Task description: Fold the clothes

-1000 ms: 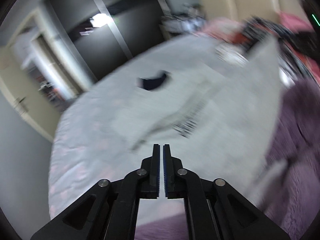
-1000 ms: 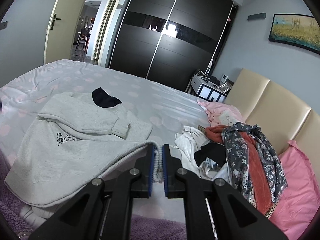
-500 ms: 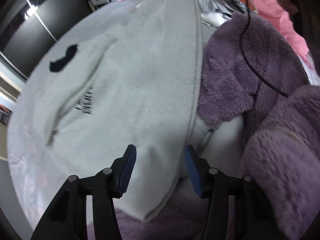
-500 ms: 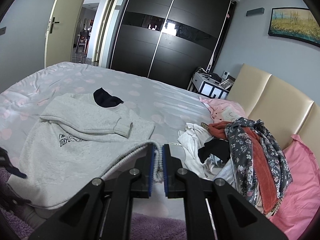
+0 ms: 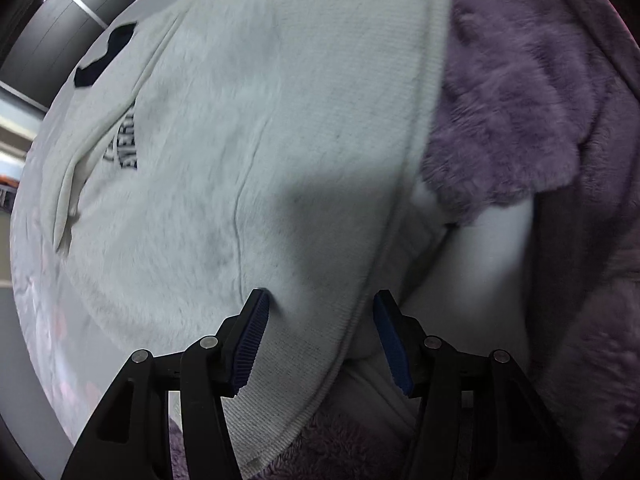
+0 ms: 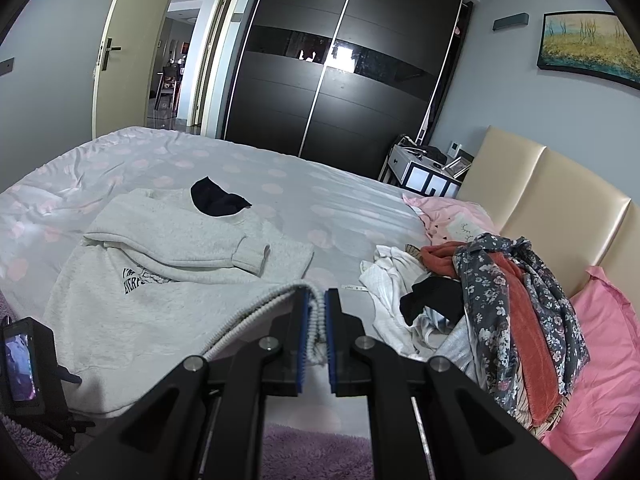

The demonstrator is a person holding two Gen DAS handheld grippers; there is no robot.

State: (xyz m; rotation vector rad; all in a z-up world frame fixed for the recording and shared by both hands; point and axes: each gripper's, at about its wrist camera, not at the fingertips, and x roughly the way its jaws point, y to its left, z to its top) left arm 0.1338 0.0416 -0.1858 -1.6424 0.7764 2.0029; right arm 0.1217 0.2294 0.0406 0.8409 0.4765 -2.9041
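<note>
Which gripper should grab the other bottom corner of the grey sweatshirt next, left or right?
Left. The left gripper is open with the sweatshirt's ribbed hem lying between its pads, so it likely only needs to close. The right gripper is already shut on the opposite hem corner.

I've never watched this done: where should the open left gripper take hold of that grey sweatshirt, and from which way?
Probably the ribbed hem of the grey sweatshirt, coming from the near bed edge. That band is thick and already lies between the open left gripper fingers, while the right gripper pinches the hem's other corner.
</note>
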